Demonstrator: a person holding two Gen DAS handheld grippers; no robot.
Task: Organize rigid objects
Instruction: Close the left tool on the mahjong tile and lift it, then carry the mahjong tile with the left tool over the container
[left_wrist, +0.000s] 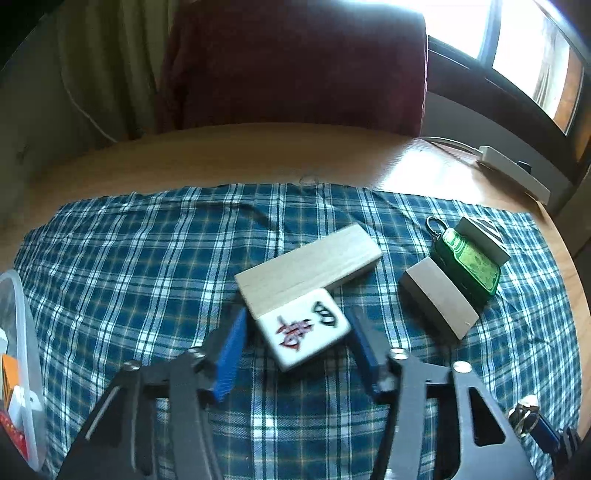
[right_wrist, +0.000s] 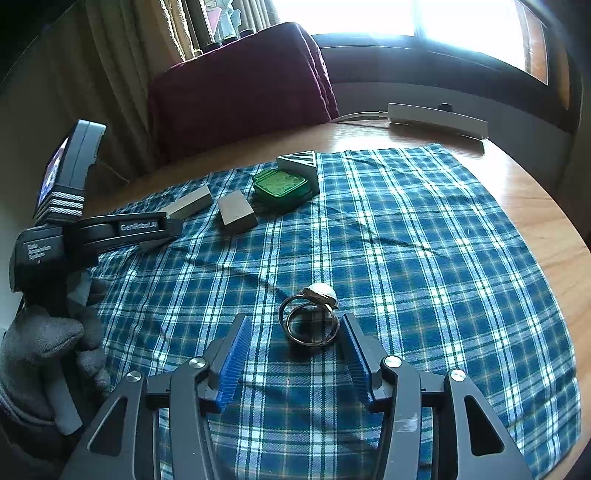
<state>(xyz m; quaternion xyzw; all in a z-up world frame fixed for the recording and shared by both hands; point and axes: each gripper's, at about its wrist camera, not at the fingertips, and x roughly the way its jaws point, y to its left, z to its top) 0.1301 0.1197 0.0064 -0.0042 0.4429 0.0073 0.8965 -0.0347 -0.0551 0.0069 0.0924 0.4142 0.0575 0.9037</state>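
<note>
Two ribbed blue gripper (left_wrist: 295, 343) pads flank a glossy mahjong tile (left_wrist: 303, 328).

In the right wrist view, the left gripper (right_wrist: 155, 236), off to the left of the right gripper, carried white lettering reading "GenRobot.AI" along its dark body. A smaller white label nearer its handle was blurred; it appeared to read "Data Acquisition System," but that was uncertain. In the left wrist view, a white mahjong tile (left_wrist: 303, 328) lay between the left gripper's blue fingers (left_wrist: 231, 354), bearing a red Chinese character and a dark character beside it, both too blurred to read with confidence. No other text was legible.
</note>
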